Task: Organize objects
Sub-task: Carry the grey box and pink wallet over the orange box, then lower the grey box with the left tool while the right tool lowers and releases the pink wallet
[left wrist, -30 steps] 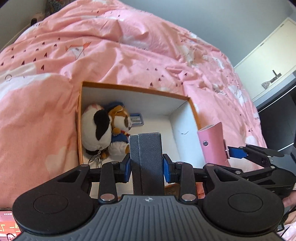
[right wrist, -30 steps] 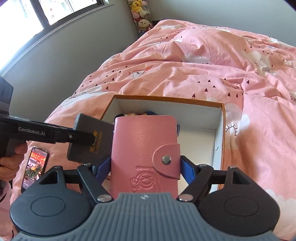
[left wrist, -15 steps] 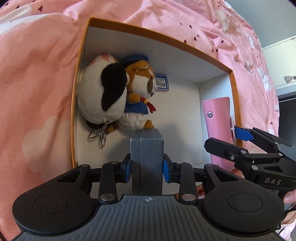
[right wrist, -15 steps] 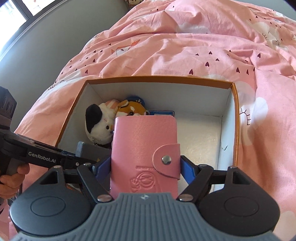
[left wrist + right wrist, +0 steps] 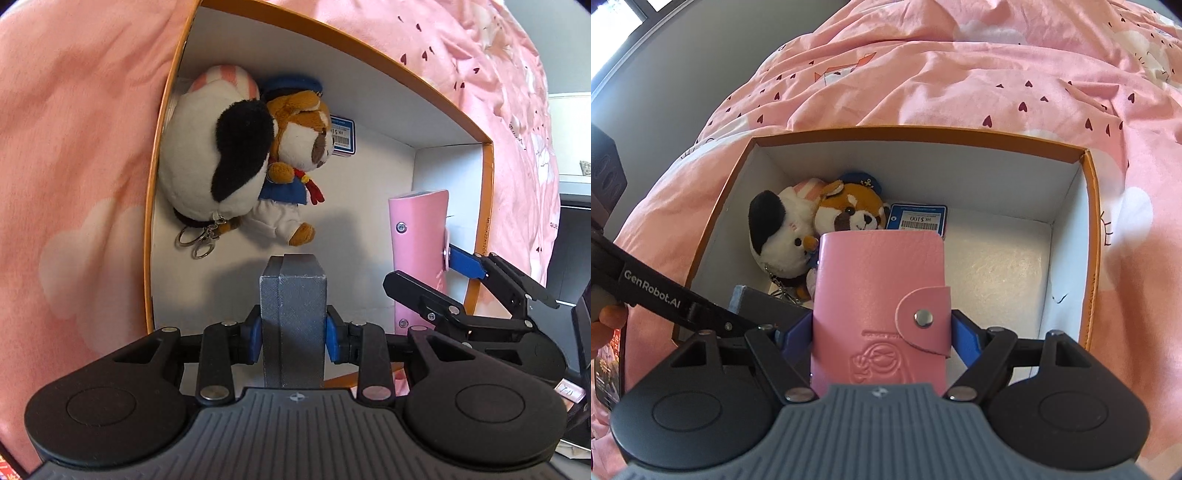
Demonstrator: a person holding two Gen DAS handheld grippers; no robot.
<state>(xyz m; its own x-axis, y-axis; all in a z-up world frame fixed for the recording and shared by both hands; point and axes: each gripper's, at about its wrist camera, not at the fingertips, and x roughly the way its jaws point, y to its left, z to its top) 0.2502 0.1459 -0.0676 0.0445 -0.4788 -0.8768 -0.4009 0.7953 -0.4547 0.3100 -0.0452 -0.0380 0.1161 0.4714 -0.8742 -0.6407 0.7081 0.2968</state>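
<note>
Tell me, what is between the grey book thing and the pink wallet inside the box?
Nothing: only bare white floor of the orange-rimmed cardboard box lies between the grey rectangular case and the pink snap-button leather wallet, seen in the left wrist view.

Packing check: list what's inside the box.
Inside the box: two plush toys and a blue card. The pink wallet and gripper hide the near floor.

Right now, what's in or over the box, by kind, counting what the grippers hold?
Plush toys: 2, white and black and orange, lying in the box.
Cards: 1, blue card on the box floor.
Wallets: 2, pink in the right gripper, grey in the left gripper.
Total: 5.
</note>
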